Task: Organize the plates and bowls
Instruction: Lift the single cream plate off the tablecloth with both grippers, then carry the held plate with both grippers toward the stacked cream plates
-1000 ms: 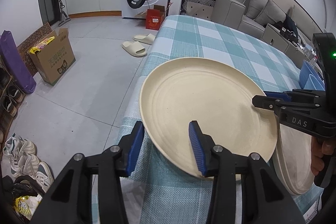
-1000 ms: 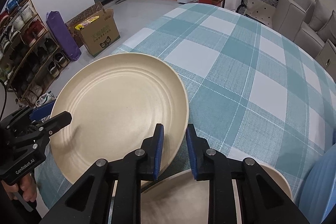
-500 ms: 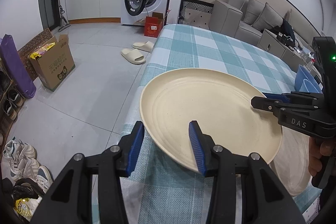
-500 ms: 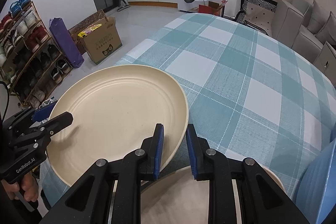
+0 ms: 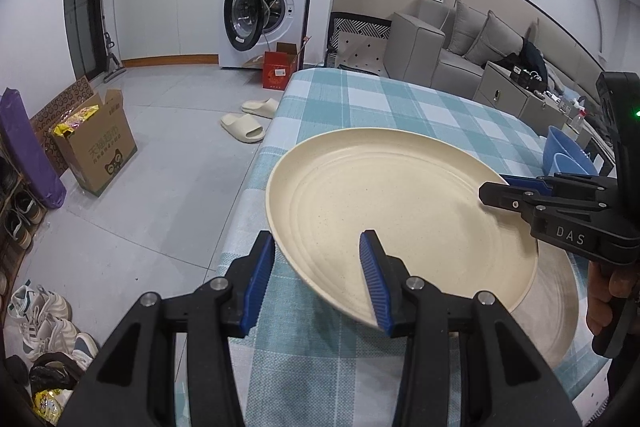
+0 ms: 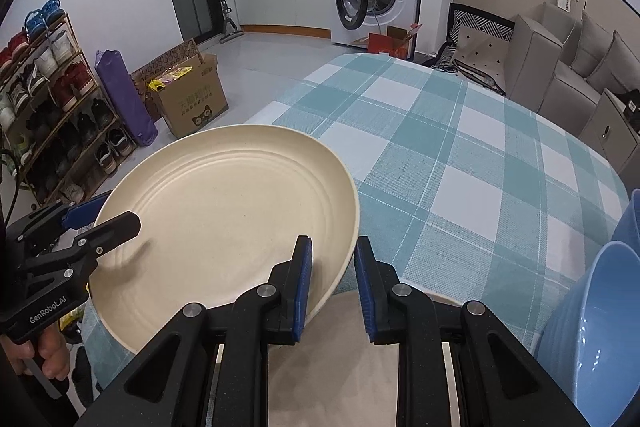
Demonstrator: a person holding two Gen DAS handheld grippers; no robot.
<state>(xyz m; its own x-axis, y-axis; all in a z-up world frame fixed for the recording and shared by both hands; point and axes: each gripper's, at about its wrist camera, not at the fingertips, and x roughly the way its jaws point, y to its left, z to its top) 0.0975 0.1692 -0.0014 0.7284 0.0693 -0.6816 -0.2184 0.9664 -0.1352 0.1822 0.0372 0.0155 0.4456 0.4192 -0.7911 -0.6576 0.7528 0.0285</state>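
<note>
Most of the lower plate [image 5: 560, 311] is hidden beneath the raised cream plate [image 5: 400, 211], and in the right wrist view it is largely covered by the right gripper [image 6: 332, 283]. The blue bowls [image 6: 600, 315] are cut off by the picture's right edge. Contact between pads and rim cannot be made out at either gripper

A white washing machine [image 5: 266, 15] stands with its door open beside a red box [image 5: 280, 71], two beige slippers [image 5: 248, 119] lie on the grey floor near a cardboard box [image 5: 96, 143], and a grey sofa [image 5: 460, 47] lines the wall.
</note>
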